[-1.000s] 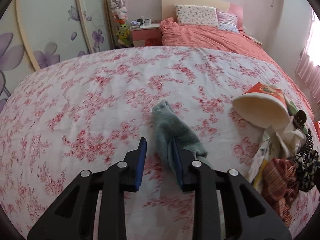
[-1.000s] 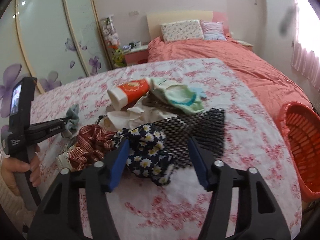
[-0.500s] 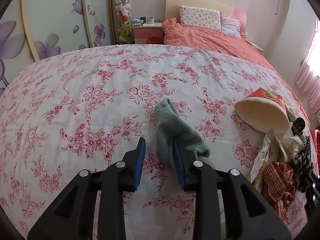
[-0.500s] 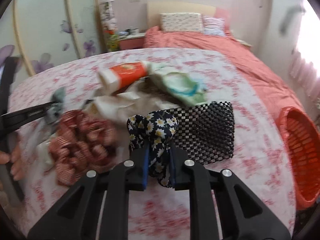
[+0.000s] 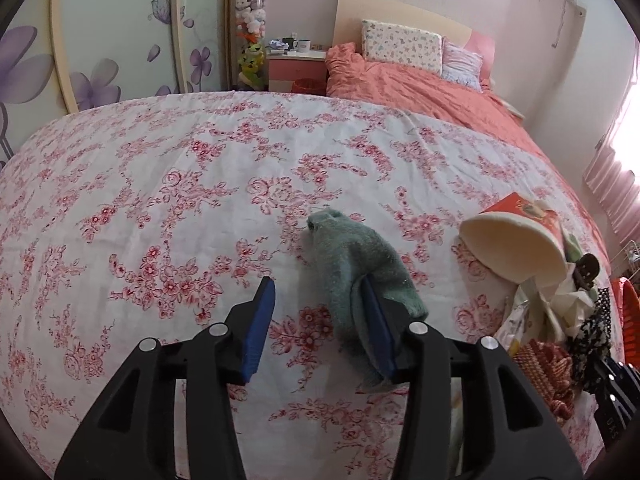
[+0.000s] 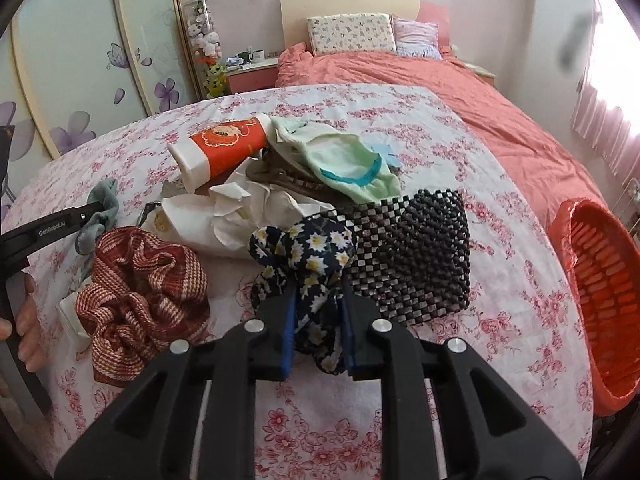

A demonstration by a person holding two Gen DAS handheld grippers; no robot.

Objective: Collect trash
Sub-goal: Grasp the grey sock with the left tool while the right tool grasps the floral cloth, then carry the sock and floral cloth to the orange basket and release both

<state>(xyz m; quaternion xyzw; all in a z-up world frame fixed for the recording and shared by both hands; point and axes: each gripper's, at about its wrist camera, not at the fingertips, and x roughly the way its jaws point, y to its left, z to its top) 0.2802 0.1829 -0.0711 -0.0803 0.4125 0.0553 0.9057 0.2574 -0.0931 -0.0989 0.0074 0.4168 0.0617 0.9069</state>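
Wider left tongs [image 5: 318, 312]; sock [image 5: 356, 264] lengthwise ahead.

The red plastic basket [image 6: 592, 304] runs off the right wrist picture's right edge, and in the left wrist view only a sliver of it [image 5: 628, 320] shows. The person's hand [image 6: 24, 320] is cut by the left edge. The white crumpled paper [image 6: 236, 216] lies partly buried under the paper cup [image 6: 224, 148] and the pale green cloth [image 6: 344, 164]. The grey-green sock [image 5: 356, 264] hides the inner pad of the left hand-held gripper [image 5: 320, 320]. Small items on the bedside table [image 5: 296, 46] are too small to tell.
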